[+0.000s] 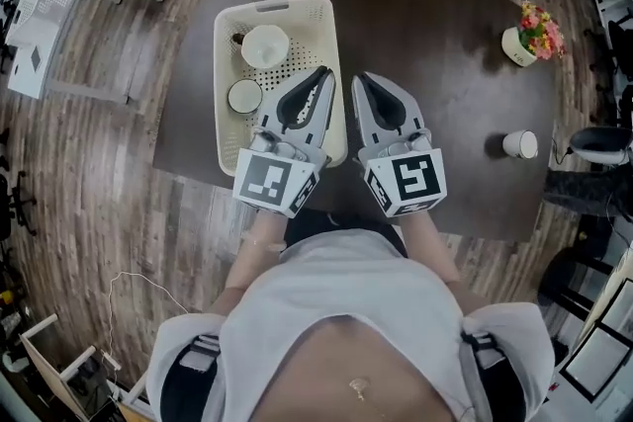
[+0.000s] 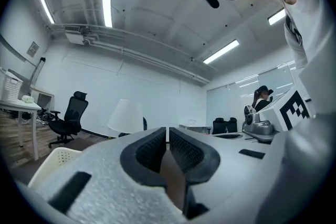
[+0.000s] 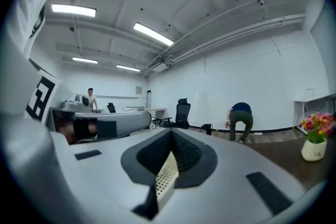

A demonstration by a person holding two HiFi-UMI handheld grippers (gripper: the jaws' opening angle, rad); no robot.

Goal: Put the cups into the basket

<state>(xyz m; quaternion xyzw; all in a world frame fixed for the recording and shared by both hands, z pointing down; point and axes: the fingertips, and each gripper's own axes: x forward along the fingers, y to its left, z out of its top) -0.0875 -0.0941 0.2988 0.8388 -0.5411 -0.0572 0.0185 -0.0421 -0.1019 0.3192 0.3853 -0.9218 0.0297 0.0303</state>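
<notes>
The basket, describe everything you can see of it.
The basket is a cream rectangular tub, seemingly plastic, with perforated walls and floor and a handle slot at its far end. It sits flat on the dark table, toward its left side. Inside are a wide white cup at the far end and a smaller cup by the left wall. The left gripper overlaps its near right corner; contact is unclear.

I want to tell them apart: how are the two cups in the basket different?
The far cup looks wider than the near cup. The far cup is white inside, and the near cup is dark inside. The far cup sits toward the far end of the basket, while the near cup sits lower down by its left wall. Both are round, stand open side up, and are already inside the basket.
</notes>
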